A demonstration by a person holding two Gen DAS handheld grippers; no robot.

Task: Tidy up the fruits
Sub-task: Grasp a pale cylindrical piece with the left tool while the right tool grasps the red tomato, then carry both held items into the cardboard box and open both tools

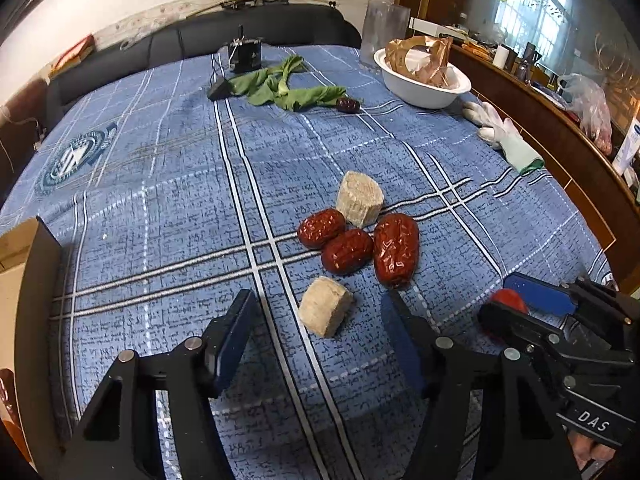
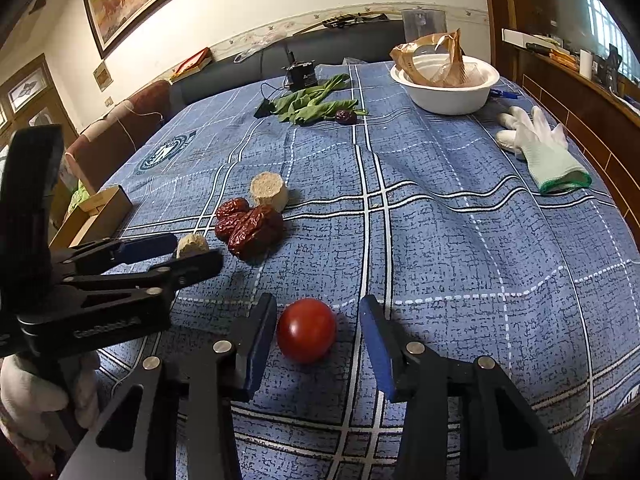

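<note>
Three red dates (image 1: 356, 242) lie clustered on the blue checked tablecloth, with one beige cake block (image 1: 359, 199) behind them and another (image 1: 325, 306) in front. My left gripper (image 1: 320, 320) is open, its jaws either side of the near block. The dates (image 2: 250, 226) also show in the right wrist view. A red tomato (image 2: 306, 330) sits on the cloth between the open jaws of my right gripper (image 2: 318, 330), untouched. The right gripper (image 1: 516, 300) and the tomato (image 1: 510, 300) show at the right of the left wrist view.
A white bowl (image 2: 448, 98) holding a brown bag stands at the far right. Green leaves (image 2: 316, 102) and a lone date (image 2: 346, 117) lie at the far centre. A white glove (image 2: 540, 144) lies at the right edge. A cardboard box (image 2: 96, 212) sits left.
</note>
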